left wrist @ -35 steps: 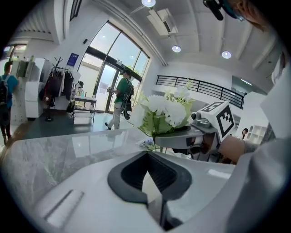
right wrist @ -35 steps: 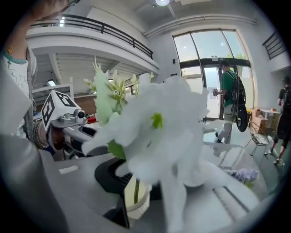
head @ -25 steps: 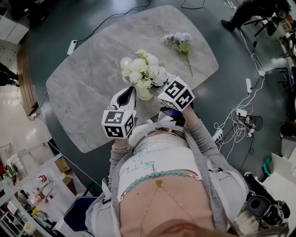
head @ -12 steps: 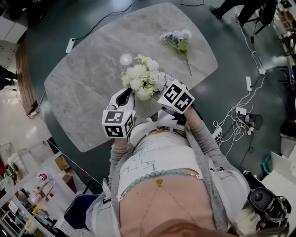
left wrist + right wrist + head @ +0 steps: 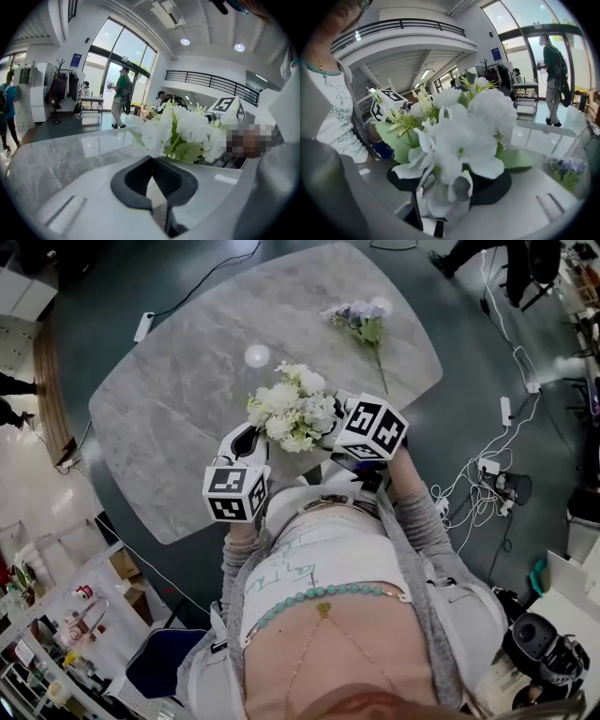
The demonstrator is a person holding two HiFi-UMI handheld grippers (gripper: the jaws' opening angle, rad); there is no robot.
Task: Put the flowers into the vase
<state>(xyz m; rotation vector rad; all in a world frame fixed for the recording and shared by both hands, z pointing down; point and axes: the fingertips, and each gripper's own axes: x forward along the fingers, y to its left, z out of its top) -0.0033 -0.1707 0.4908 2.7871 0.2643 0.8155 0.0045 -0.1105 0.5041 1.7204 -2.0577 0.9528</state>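
Marble table (image 5: pixel 159 427), near edge: right gripper (image 5: pixel 437 199) pinches the white flowers (image 5: pixel 459 136); left gripper (image 5: pixel 153 183) is closed, empty. The top-heavy blooms could tip loose.

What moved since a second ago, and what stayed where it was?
The white flowers, clamped in the right gripper, slid toward the person, away from the small white round thing, which now sits clear of them. The right gripper drifted slightly to its right. Nothing was grabbed or dropped. The left gripper, the purple flowers and the table stayed as they were.
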